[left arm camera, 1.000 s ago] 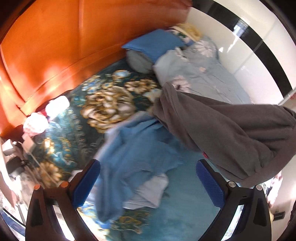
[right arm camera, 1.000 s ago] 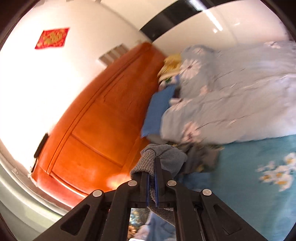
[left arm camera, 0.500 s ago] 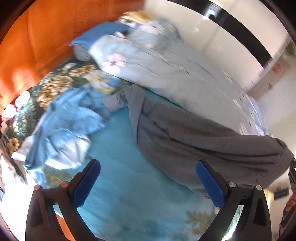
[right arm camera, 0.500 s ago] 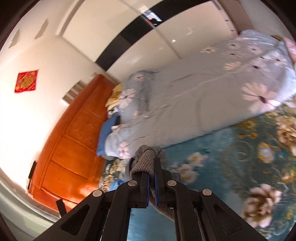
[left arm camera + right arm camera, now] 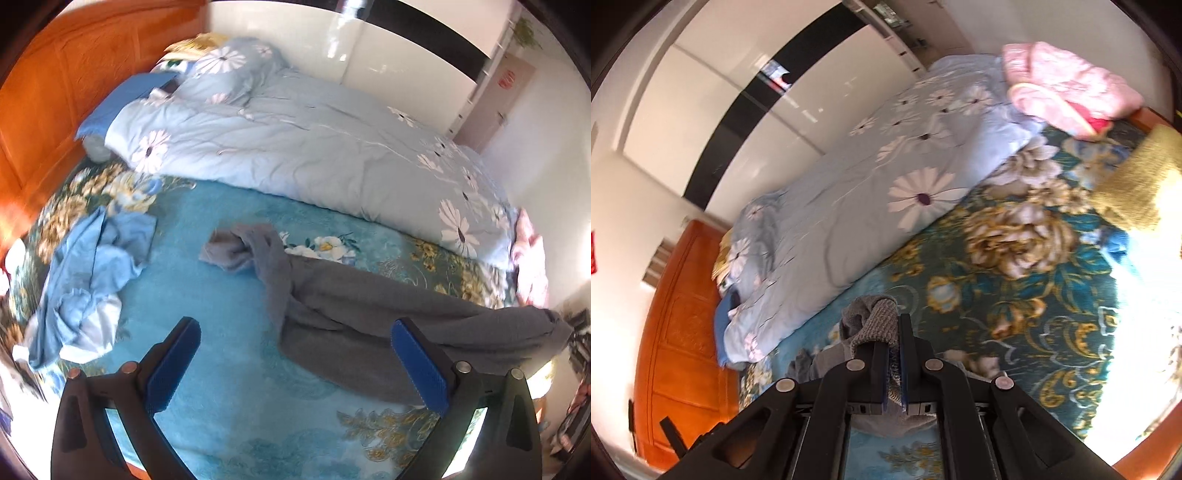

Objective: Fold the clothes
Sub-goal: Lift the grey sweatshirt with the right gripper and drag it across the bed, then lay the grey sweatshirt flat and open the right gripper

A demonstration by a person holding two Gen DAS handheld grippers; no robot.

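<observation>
One grey garment (image 5: pixel 354 325) pinched in right gripper (image 5: pixel 894 354), trailing below spread, empty left gripper (image 5: pixel 291 365).

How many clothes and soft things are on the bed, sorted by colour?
Grey: 1, the grey garment, pinched in the right hand-held gripper
Blue: 1, the crumpled blue garment
Pale blue with daisies: 1, the quilt
Pink: 1, the pink bundle
Total: 4
</observation>
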